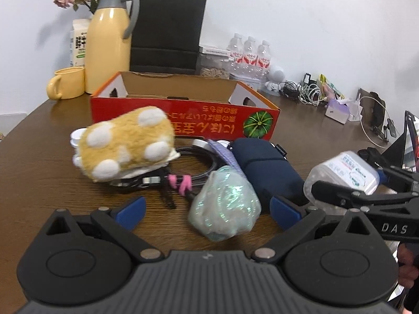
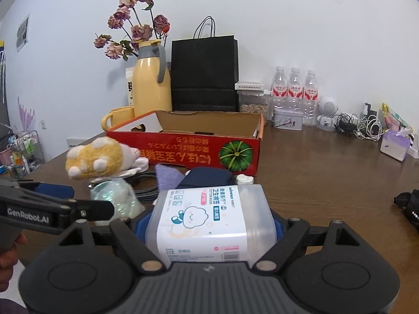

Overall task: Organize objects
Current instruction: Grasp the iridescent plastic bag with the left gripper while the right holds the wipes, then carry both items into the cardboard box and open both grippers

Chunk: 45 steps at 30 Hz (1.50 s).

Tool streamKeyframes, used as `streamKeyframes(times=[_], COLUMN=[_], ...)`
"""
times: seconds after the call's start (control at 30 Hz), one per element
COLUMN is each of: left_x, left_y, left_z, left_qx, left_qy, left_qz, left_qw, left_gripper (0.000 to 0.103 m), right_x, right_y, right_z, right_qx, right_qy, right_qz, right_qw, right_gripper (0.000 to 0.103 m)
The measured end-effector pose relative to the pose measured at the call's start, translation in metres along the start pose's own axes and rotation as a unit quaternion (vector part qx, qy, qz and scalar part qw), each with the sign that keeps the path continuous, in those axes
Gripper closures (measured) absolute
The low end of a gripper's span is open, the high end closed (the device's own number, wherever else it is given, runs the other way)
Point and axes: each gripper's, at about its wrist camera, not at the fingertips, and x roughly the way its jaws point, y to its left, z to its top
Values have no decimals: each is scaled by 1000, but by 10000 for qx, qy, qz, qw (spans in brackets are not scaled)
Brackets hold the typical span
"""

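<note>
A red cardboard box (image 1: 183,120) stands open on the brown table; it also shows in the right wrist view (image 2: 183,149). In front of it lie a yellow spotted plush (image 1: 125,146), a coiled black cable (image 1: 188,167), an iridescent green bundle (image 1: 225,209) and a navy pouch (image 1: 264,167). My left gripper (image 1: 207,209) is open, its blue pads either side of the green bundle. My right gripper (image 2: 209,222) is shut on a clear plastic cotton-swab box (image 2: 209,222), held above the table; it shows at the right of the left wrist view (image 1: 343,175).
Behind the box stand a yellow thermos jug (image 1: 108,44), a yellow mug (image 1: 66,82), a black paper bag (image 1: 167,31), three water bottles (image 1: 248,55) and a snack jar (image 2: 252,102). Cables (image 2: 361,128) and a purple tissue pack (image 2: 395,146) lie at right.
</note>
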Motion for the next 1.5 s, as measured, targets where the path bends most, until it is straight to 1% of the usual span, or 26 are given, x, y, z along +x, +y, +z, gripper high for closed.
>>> streamKeyframes(times=[0.13, 0.17, 0.2, 0.23, 0.27, 0.3, 0.33, 0.43, 0.57, 0.67, 0.77, 0.9, 1.0, 1.07, 1.17, 1.27, 1.4, 1.5], left_x=[17, 20, 23, 25, 27, 28, 29, 27, 18, 7, -1, -7, -1, 10, 38, 71, 111, 138], left_y=[-7, -7, -7, -6, -6, -6, -6, -5, 0, 7, 13, 25, 34, 41, 54, 71, 91, 104], left_z=[2, 3, 4, 4, 5, 5, 5, 5, 13, 27, 48, 84, 114, 133, 157, 174, 187, 192], left_qx=[28, -11, -56, -86, -92, -83, -75, -67, -104, -134, -109, -129, -71, -54, -109, -250, -367, -410], left_qy=[67, 82, 110, 140, 160, 175, 184, 100, -60, -307, -583, -1027, -1177, -1112, -871, -579, -430, -65], left_qz=[-67, -85, -137, -187, -213, -232, -245, -346, -407, -415, -348, -158, -65, -7, 37, 62, 56, 183], left_qw=[10000, 9999, 9998, 9997, 9996, 9995, 9995, 9993, 9991, 9986, 9976, 9945, 9930, 9938, 9961, 9980, 9984, 9990], left_gripper=[0, 2, 10, 22, 29, 43, 51, 60, 61, 61, 61, 61, 61, 61, 61, 61, 61, 61], right_x=[6, 7, 8, 9, 10, 12, 14, 20, 28, 33, 42, 57, 72, 85, 114, 146, 192, 221], right_y=[-10, -11, -12, -13, -14, -14, -15, -14, -11, -8, -6, -2, 1, 6, 11, 15, 15, 7], right_z=[4, 6, 7, 8, 9, 10, 10, 13, 19, 28, 43, 69, 91, 105, 126, 140, 152, 151], right_qx=[-16, -23, -36, -47, -54, -61, -69, -94, -124, -138, -126, -100, -66, -48, 31, 135, 172, 228], right_qy=[-37, -52, -73, -87, -95, -99, -100, -97, -147, -270, -420, -656, -812, -863, -811, -635, -324, 16], right_qz=[-24, -23, -22, -19, -11, -3, 5, 57, 133, 166, 184, 194, 171, 143, 100, 69, -117, -315], right_qw=[10000, 10000, 10000, 9999, 9999, 9999, 9999, 9999, 9997, 9994, 9989, 9976, 9965, 9962, 9966, 9979, 9993, 9992], right_gripper=[21, 21, 21, 21, 21, 21, 21, 21, 21, 21, 21, 21, 21, 21, 21, 21, 21, 21])
